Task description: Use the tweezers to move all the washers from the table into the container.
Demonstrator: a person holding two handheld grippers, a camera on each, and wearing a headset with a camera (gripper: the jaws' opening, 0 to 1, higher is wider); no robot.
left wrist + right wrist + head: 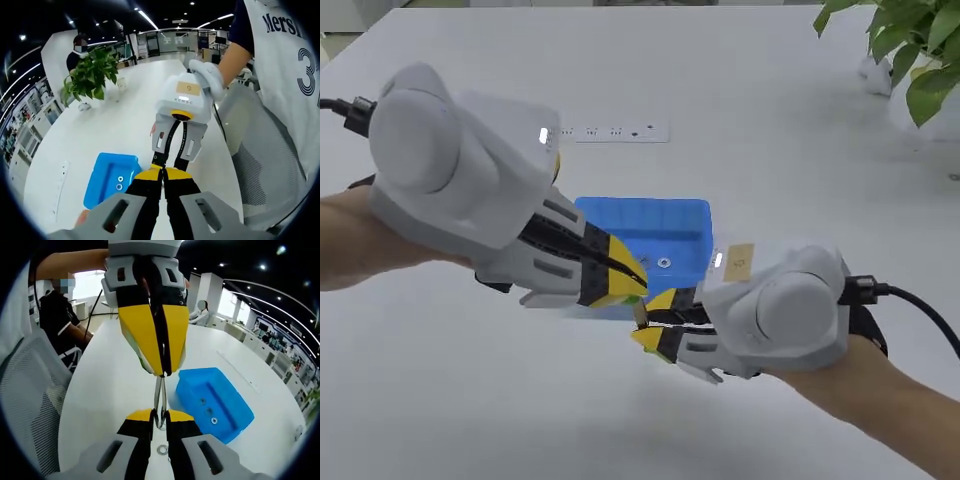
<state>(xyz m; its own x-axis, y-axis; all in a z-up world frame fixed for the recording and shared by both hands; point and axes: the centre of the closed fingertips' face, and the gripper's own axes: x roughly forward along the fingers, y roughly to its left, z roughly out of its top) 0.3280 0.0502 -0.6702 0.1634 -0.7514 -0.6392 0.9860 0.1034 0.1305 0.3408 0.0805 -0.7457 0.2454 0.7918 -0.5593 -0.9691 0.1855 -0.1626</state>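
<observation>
Where the white desk (770, 150) carries the blue container (640, 208), the left tool (162, 372) and right tool (160, 416) meet tip to tip beside it, each with its jaws pinched narrow on the tweezers (159, 399). Three washers (209, 410) lie inside the container, and one loose washer (162, 449) rests on the desk.
</observation>
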